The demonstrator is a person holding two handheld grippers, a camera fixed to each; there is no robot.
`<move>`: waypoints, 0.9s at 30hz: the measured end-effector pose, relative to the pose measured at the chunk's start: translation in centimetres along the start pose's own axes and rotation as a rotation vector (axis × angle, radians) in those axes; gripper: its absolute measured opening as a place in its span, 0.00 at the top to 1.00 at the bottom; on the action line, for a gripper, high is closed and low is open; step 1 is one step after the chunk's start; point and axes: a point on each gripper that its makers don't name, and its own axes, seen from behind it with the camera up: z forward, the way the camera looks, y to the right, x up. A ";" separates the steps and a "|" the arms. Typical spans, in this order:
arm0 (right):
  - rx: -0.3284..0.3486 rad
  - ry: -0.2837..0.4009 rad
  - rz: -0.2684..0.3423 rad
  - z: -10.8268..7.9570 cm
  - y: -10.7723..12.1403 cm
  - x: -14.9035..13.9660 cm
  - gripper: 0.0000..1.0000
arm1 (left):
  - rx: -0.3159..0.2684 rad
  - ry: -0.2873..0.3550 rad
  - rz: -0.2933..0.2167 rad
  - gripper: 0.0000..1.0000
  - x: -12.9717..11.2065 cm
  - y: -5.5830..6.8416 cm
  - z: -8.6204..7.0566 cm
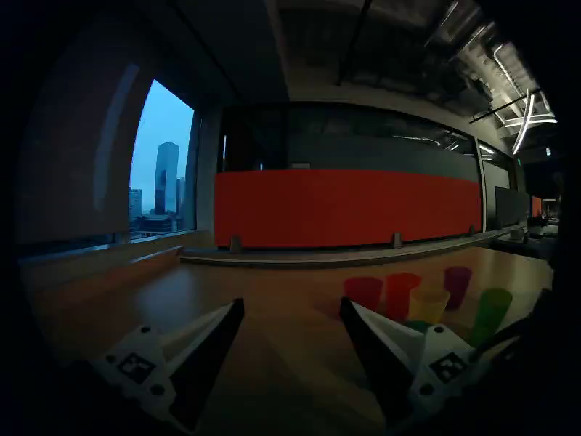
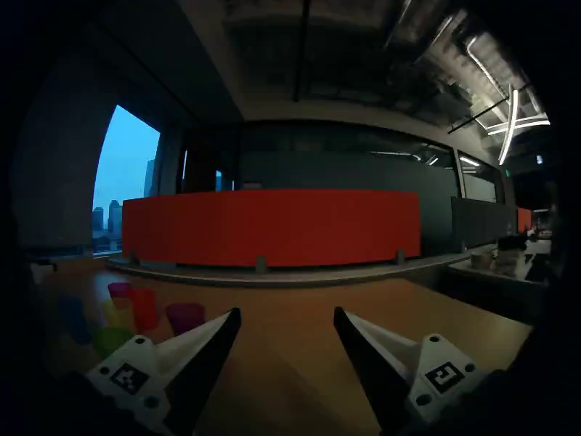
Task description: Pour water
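Observation:
Several translucent plastic cups stand grouped on a wooden table (image 1: 290, 349). In the left gripper view they sit ahead and right: a red cup (image 1: 363, 292), an orange cup (image 1: 401, 293), a yellow cup (image 1: 428, 305), a purple cup (image 1: 457, 285) and a green cup (image 1: 492, 311). My left gripper (image 1: 290, 309) is open and empty, its right finger just short of the cups. In the right gripper view the cups lie at the left: an orange cup (image 2: 144, 308), a purple cup (image 2: 185, 317), a green cup (image 2: 111, 339), a blue cup (image 2: 71, 317). My right gripper (image 2: 285, 316) is open, holding nothing.
A red partition (image 1: 348, 207) runs along the table's far edge. A window (image 1: 161, 171) with city towers is at the left. Another desk with items (image 2: 501, 261) stands to the right. The room is dim.

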 end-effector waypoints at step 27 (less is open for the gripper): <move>-0.004 -0.043 -0.013 0.2 0.0 -1.2 0.01 | 0.000 0.000 0.000 0.02 0.0 0.0 -0.1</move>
